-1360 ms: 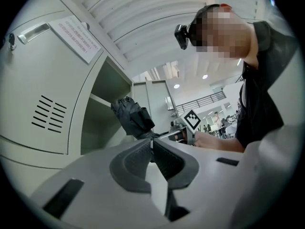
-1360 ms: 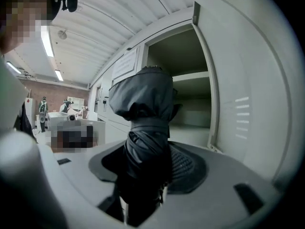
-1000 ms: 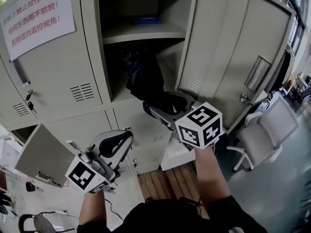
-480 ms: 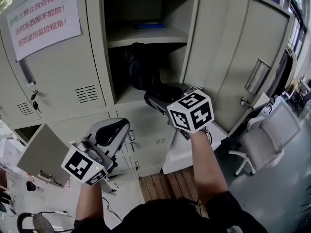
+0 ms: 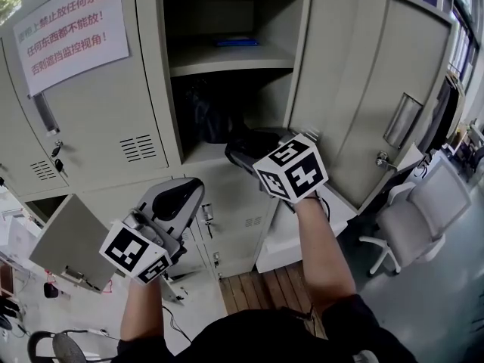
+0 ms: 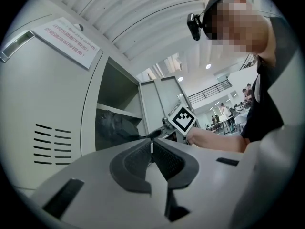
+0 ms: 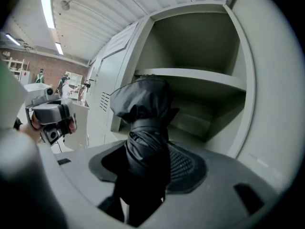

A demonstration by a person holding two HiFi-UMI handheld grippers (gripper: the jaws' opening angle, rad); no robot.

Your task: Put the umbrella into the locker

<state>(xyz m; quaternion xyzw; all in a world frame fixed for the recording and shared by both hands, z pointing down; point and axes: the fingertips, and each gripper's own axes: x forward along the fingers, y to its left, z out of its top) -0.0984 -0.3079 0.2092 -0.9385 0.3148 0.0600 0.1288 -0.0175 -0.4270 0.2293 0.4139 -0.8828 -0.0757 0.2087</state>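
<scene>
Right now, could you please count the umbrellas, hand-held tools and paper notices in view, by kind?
Umbrellas: 1, a black umbrella gripped by the right tool.
Tools: 2, counting the left tool, which is shut on nothing.
Paper notices: 1, a notice on a locker door.
Total: 4.
</scene>
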